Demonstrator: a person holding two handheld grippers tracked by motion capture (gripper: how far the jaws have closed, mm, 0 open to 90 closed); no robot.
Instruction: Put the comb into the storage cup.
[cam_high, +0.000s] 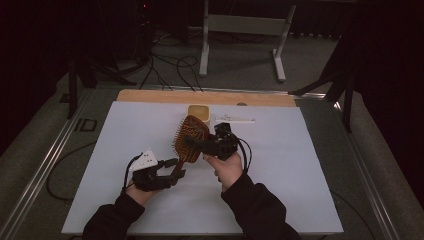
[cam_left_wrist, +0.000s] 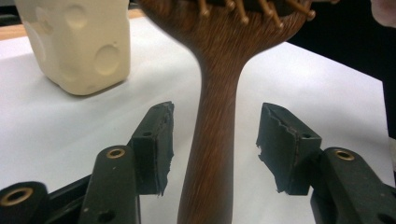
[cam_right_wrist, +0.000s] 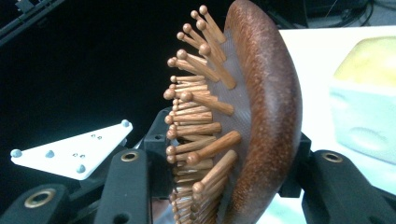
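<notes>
A brown wooden hairbrush (cam_high: 190, 135) with wooden pins is held up above the white mat. My right gripper (cam_high: 197, 145) is shut on the brush head (cam_right_wrist: 266, 107), one jaw on the pin side and one on the smooth back. My left gripper (cam_high: 175, 167) stands open around the brush handle (cam_left_wrist: 217, 116). The handle runs up between its two pads (cam_left_wrist: 156, 144) with a gap on each side. The white three-cornered plate (cam_right_wrist: 70, 149) of the left gripper shows in the right gripper view.
A cream-coloured square cup (cam_high: 198, 111) stands at the back middle of the white mat (cam_high: 125, 130), just beyond the brush. A small white flat object (cam_high: 235, 119) lies to its right. A wooden table edge (cam_high: 150, 96) runs behind the mat.
</notes>
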